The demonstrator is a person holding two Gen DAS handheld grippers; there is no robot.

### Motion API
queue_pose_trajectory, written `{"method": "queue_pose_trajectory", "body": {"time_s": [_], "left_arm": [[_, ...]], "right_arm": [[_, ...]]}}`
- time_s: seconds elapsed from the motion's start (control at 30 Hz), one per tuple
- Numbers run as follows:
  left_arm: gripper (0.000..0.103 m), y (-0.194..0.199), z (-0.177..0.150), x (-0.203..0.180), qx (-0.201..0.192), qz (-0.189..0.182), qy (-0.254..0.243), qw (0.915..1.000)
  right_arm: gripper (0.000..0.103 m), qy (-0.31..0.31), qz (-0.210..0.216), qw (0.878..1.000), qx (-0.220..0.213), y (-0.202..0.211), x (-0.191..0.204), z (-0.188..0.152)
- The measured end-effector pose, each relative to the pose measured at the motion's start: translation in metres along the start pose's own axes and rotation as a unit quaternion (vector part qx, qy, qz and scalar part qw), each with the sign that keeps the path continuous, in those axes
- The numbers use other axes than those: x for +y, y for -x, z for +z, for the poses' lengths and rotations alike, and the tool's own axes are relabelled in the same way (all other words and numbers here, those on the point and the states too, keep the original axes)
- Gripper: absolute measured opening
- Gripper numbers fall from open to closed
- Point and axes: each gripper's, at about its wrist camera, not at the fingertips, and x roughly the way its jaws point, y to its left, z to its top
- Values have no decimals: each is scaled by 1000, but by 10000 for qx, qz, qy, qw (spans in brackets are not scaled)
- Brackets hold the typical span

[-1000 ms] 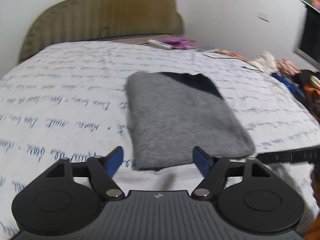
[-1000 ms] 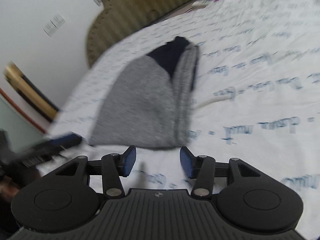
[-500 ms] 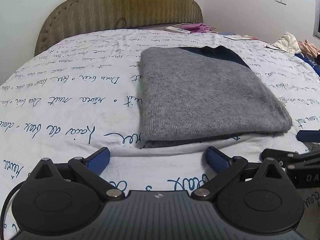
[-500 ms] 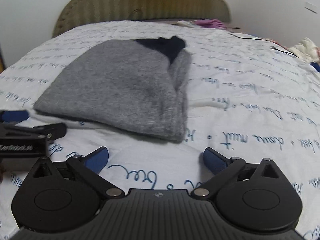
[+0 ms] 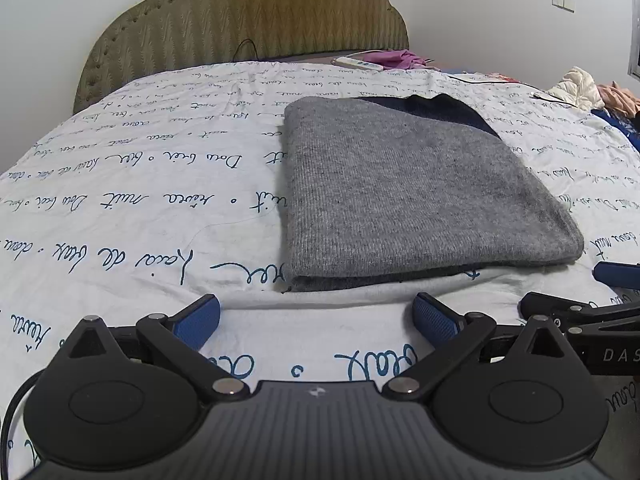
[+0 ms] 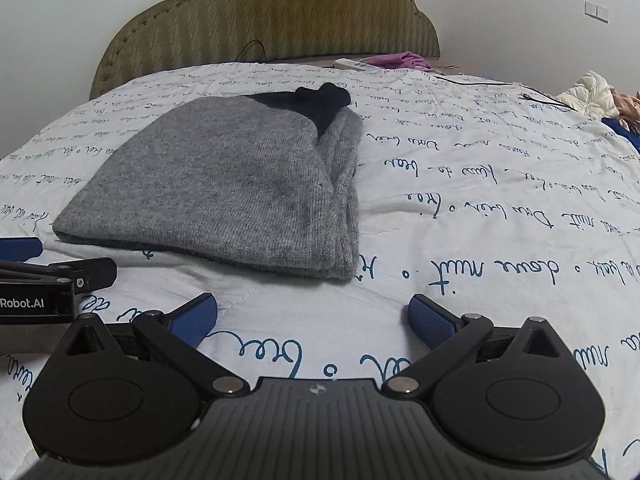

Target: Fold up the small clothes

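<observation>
The grey knit sweater (image 5: 416, 196) lies folded flat on the script-printed bedsheet (image 5: 120, 208), a dark navy part showing at its far end. Both the left gripper (image 5: 316, 318) and right gripper (image 6: 312, 316) rest just short of its near edge, jaws wide apart and empty. For 1 more fold, pinch the 2 near corners evenly, lift together

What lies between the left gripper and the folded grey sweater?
Only bare printed bedsheet separates the open left gripper from the grey sweater; the left wrist view shows it.
</observation>
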Motion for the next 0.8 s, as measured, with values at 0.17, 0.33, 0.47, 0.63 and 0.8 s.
{"method": "queue_pose_trajectory", "body": {"time_s": [0.17, 0.33, 0.47, 0.63, 0.8], "left_arm": [[103, 1, 0, -1, -1, 39, -24, 10000], [103, 1, -1, 0, -3, 40, 4, 10000], [103, 1, -1, -1, -11, 82, -9, 10000], [103, 0, -1, 0, 7, 66, 3, 10000], [103, 0, -1, 0, 8, 65, 4, 10000]], "right_arm": [[102, 61, -64, 9999, 141, 1, 4, 7], [103, -127, -160, 9998, -41, -1, 0, 6], [102, -366, -63, 9993, -87, -2, -7, 2], [102, -227, -189, 9996, -45, -4, -1, 2], [102, -233, -189, 9995, -57, -4, -2, 2]]}}
